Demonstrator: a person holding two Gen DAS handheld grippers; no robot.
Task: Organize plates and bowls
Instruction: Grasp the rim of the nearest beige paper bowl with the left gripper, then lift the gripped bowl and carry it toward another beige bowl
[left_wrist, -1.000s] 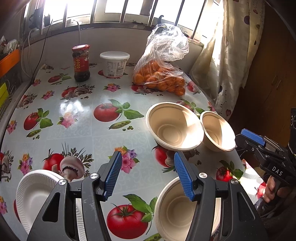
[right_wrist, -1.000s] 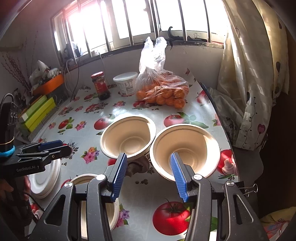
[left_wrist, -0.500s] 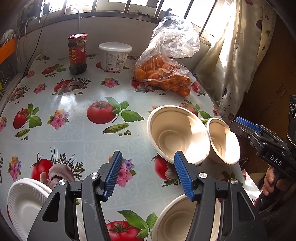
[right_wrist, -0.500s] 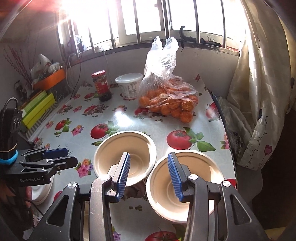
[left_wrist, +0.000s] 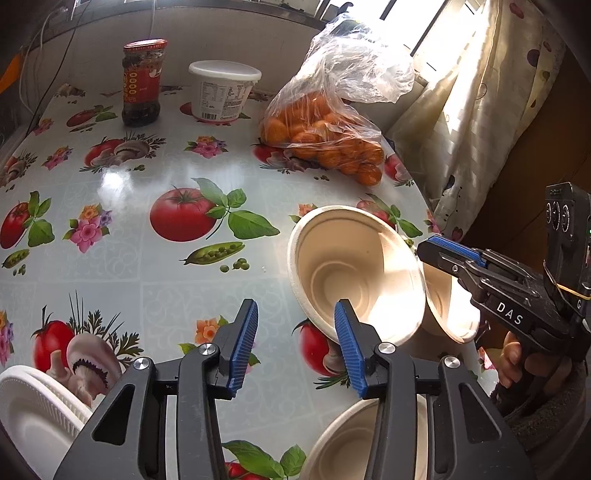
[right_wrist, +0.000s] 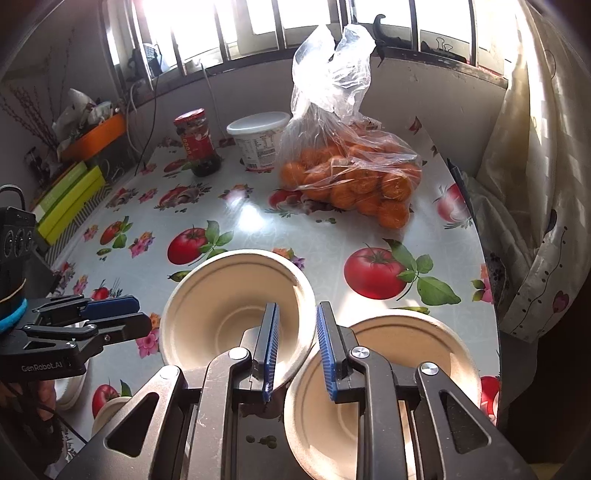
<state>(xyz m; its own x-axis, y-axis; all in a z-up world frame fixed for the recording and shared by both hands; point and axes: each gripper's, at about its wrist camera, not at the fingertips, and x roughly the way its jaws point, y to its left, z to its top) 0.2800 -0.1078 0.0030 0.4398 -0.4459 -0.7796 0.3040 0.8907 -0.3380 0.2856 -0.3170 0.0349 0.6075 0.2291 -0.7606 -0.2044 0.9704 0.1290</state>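
Left gripper jaws just closing, still apart; right gripper jaws closing, narrow gap.

"DAS" on right tongs; "GenRobot.AI", left tongs.

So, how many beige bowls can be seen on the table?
3. One bowl stands mid-table, a second beside it near the right edge, a third nearest, under the left gripper. More may be hidden.

Three bowls, one stack of white plates, one jar, one tub, one bag of oranges.
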